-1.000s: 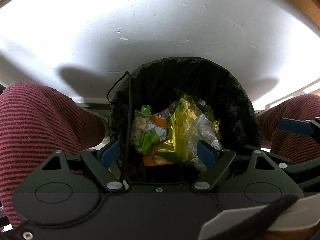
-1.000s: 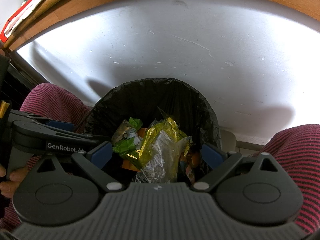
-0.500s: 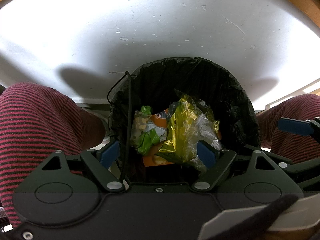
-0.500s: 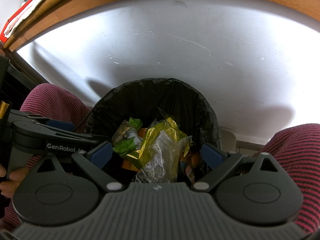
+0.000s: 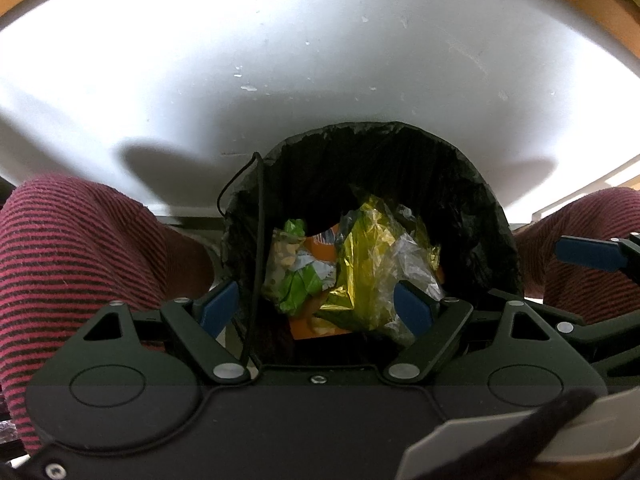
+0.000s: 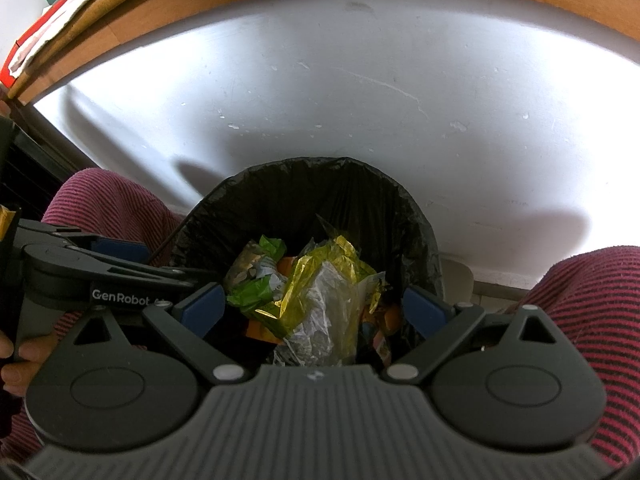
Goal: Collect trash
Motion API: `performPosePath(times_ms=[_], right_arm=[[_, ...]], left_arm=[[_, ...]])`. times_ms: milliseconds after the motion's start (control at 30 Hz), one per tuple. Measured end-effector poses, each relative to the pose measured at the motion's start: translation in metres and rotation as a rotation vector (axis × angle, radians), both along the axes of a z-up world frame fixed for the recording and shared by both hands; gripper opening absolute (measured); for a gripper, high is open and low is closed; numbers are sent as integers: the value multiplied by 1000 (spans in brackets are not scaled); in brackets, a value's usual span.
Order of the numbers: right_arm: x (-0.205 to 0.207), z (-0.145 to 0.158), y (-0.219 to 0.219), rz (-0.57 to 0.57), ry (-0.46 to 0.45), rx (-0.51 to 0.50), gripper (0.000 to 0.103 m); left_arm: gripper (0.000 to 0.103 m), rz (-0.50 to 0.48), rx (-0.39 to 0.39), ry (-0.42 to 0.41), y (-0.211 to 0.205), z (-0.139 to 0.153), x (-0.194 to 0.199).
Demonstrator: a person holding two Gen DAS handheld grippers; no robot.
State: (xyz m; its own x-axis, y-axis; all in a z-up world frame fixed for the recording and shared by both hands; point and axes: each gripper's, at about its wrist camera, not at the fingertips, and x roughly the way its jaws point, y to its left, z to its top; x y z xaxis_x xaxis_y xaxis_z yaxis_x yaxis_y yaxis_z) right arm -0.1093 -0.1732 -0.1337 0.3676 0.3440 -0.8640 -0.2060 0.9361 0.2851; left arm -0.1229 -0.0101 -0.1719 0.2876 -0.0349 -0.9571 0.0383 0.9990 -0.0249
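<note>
White floor (image 6: 360,100) behind the black-lined bin (image 6: 304,196), and honestly nothing has changed over the last second: both grippers hang over the bin with jaws wide and empty, left gripper (image 5: 316,306) and right gripper (image 6: 316,306) alike. Wrappers (image 6: 320,292) sit inside the bin, so I'd guess the drop is done and it's time for the next piece.

A round bin lined with a black plastic bag (image 6: 304,200) sits lower centre, holding crumpled yellow-green foil wrappers (image 6: 316,292).
</note>
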Motion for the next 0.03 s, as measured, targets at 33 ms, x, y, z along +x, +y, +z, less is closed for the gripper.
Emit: performPosePath(times_ms=[33], right_arm=[[0, -1, 0, -1, -1, 0, 100]], left_arm=[[84, 2, 1, -1, 0, 0, 0]])
